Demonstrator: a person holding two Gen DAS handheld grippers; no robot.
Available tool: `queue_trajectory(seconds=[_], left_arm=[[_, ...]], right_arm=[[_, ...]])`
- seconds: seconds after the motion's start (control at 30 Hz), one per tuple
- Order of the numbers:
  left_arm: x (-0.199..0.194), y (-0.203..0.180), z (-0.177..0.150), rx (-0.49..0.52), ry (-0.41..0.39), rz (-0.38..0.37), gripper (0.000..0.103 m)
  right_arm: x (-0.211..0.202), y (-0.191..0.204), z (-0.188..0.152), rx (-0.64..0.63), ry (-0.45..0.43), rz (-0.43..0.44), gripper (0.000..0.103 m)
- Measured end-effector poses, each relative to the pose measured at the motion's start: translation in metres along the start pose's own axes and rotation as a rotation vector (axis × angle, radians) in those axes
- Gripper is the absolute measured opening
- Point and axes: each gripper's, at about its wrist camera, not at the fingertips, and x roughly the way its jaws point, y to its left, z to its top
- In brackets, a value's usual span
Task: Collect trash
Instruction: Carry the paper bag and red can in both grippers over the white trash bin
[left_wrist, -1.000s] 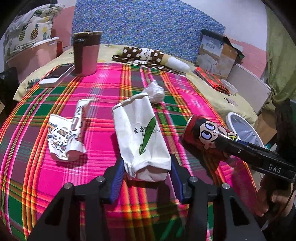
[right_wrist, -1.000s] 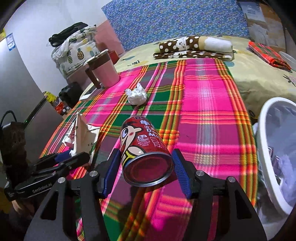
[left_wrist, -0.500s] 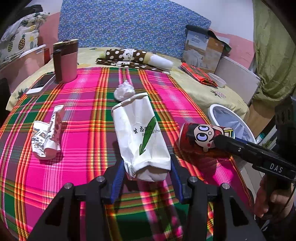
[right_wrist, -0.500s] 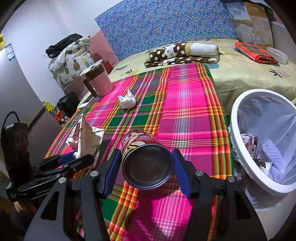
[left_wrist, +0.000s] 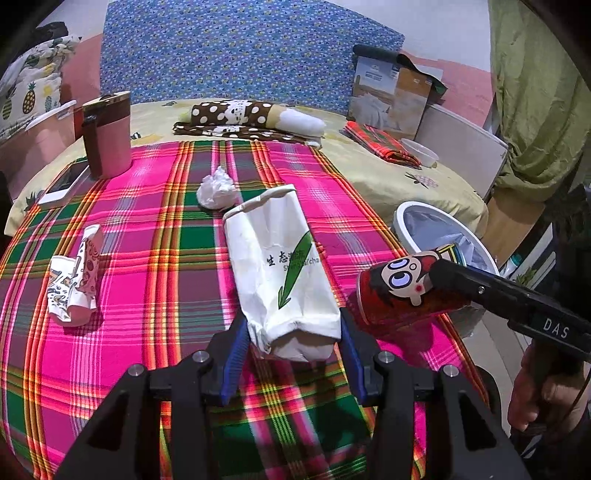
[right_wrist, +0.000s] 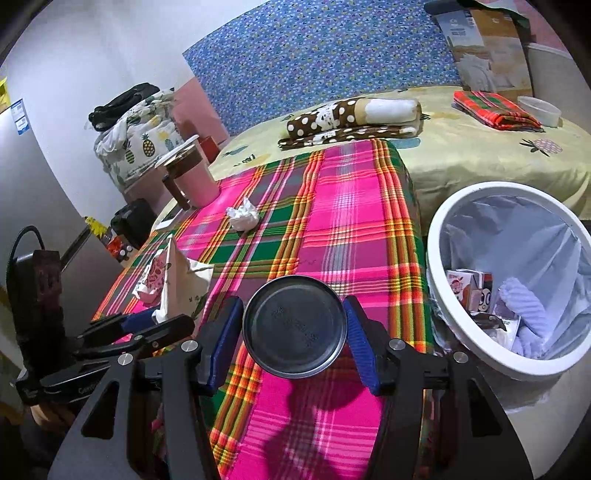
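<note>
While clamped in left tool (left_wrist: 291, 349), white paper bag (left_wrist: 280, 273), red can (right_wrist: 294, 326) gripped by right tool (right_wrist: 294, 345), beside bin (right_wrist: 480, 354)

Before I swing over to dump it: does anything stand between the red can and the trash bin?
Nothing visible does. The red can, held in the right tool, has open air between it and the trash bin at the bed's edge.

Indoor light, fairly bright, from overhead; colours oversaturated on the plaid cloth (left_wrist: 155, 229). Soft dark shadows lie under the paper bag (left_wrist: 280, 266) and can (right_wrist: 295, 332). Strong fisheye bending, black vignette at corners. Focus mostly sharp; slight softness at the edges.
</note>
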Motion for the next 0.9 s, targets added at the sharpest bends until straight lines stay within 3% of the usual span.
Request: queue_trajectory(seconds=[0.2, 0.37, 0.6, 0.9], left_arm=[[0.011, -0.011, -0.007, 0.081, 0.080, -0.027, 0.050], [0.004, -0.016, -0.006, 0.101, 0.070, -0.036, 0.056], [0.010, -0.013, -0.012, 0.069, 0.080, -0.020, 0.058], [0.009, -0.004, -0.020, -0.003, 0.056, 0.019, 0.056]], right_arm=[[0.001, -0.004, -0.006, -0.001, 0.040, 0.025, 0.057], [0.000, -0.009, -0.017, -0.020, 0.094, -0.009, 0.058], [0.004, -0.011, -0.024, -0.045, 0.127, -0.011, 0.062], [0.005, -0.010, -0.030, -0.048, 0.129, -0.020, 0.059]])
